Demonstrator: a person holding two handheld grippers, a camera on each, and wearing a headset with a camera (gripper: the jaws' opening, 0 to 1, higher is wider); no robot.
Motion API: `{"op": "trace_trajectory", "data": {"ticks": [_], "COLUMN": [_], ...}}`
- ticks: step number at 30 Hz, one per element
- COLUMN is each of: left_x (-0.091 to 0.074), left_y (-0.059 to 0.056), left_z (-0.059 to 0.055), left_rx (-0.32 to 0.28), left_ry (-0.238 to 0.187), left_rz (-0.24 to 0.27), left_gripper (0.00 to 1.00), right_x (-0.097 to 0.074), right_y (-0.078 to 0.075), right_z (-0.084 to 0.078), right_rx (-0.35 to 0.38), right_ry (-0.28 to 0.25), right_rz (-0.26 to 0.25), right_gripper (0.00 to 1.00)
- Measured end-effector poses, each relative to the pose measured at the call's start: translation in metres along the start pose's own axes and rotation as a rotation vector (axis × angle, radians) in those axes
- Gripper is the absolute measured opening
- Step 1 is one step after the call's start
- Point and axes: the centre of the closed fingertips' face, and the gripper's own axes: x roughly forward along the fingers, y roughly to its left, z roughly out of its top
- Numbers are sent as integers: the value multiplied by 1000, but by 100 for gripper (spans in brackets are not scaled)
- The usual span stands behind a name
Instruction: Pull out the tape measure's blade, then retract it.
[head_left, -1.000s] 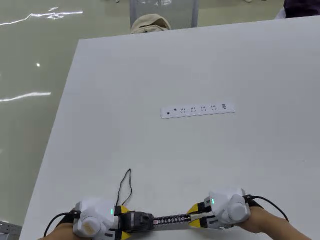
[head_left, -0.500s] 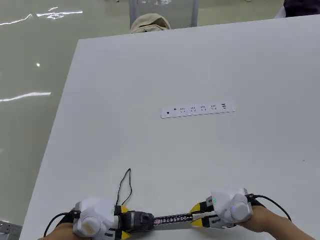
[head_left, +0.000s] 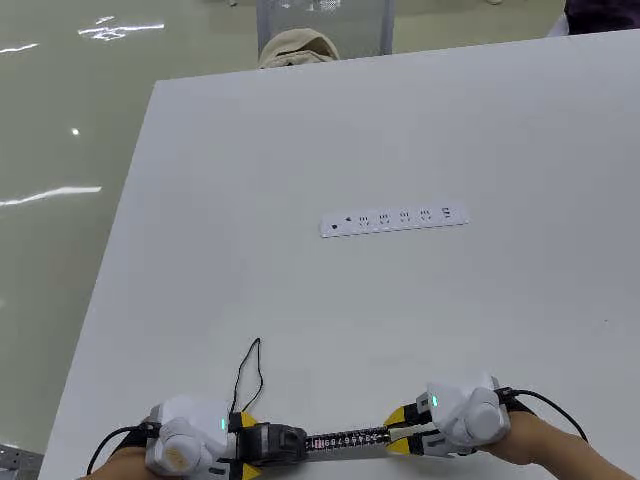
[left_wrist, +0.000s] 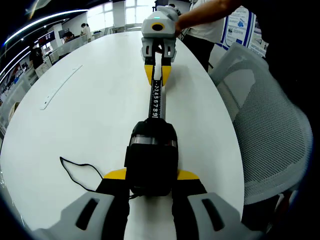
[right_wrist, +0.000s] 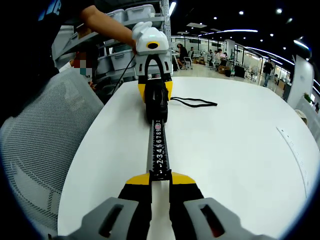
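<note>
left tongs (left_wrist: 152, 175) pinch tape case (left_wrist: 152, 147) | right tongs (right_wrist: 160, 181) pinch blade (right_wrist: 159, 145) tip | blade runs left-right along near desk (head_left: 400, 130) edge

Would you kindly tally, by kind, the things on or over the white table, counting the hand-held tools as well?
tape measure: 1
power strip: 1
black cord: 1
tools: 2 (left tool, right tool)
Total: 5
</note>
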Motion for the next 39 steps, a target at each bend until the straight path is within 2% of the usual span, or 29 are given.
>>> {"op": "trace_trajectory", "data": {"ticks": [39], "left_x": [1], "left_y": [0], "left_z": [0], "left_rx": [-1], "left_ry": [0], "left_rz": [-2], "left_gripper": [28], "right_x": [-12], "right_y": [-2], "right_z": [-13], "right_rx": [17], "right_ry": [10], "right_rz": [-2], "right_gripper": [10]}}
